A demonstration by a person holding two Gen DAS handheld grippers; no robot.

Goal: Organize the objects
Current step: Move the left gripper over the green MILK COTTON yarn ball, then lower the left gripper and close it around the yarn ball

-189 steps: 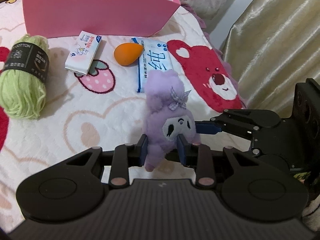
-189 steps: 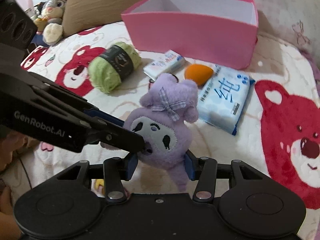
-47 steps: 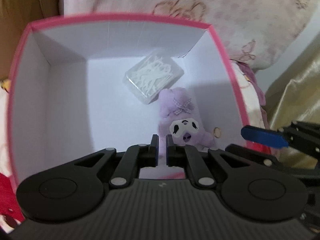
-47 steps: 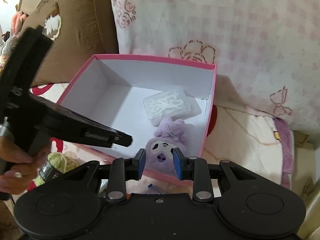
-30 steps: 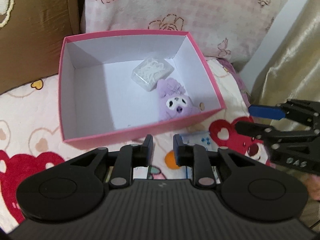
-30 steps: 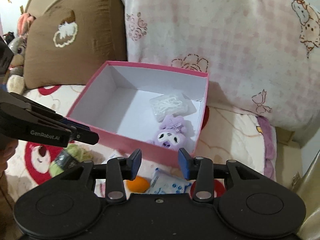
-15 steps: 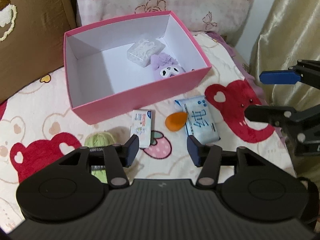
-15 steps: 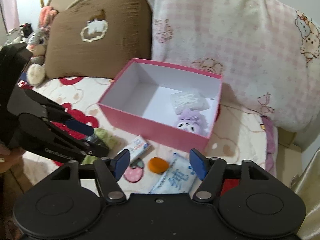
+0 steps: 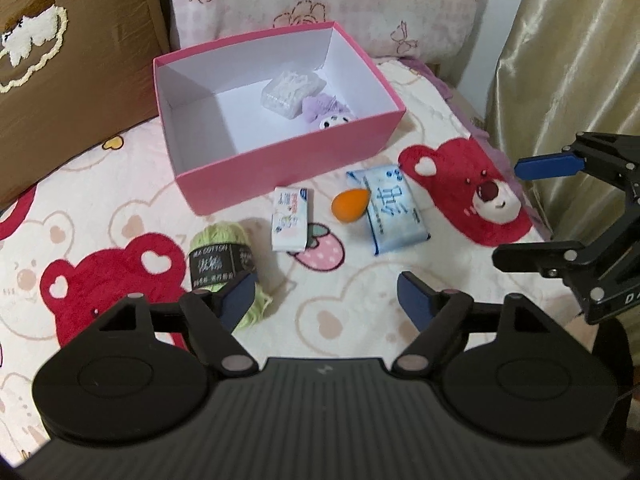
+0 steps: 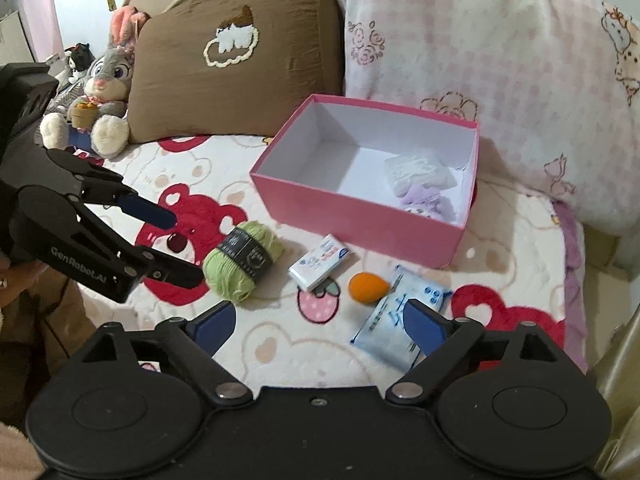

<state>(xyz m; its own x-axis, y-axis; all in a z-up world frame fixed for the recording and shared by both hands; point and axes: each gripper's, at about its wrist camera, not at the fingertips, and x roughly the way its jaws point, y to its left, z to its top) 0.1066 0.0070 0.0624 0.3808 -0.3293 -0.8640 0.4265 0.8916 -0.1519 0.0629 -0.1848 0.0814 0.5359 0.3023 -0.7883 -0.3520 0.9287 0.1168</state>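
Observation:
The pink box stands at the back of the bedspread, holding the purple plush and a clear packet. In front of it lie a green yarn ball, a small white tissue pack, an orange sponge and a blue wipes pack. My left gripper hovers above the spread near the yarn, jaws opening, nothing between them. My right gripper hangs over the near spread, short of the wipes pack, jaws also opening and empty.
A brown pillow and a pink checked pillow stand behind the box. A rabbit plush sits at the far left. A gold curtain hangs past the bed's right edge.
Both grippers have drawn back from the box and risen a little, and their jaws have spread wide. The purple plush stays in the box.

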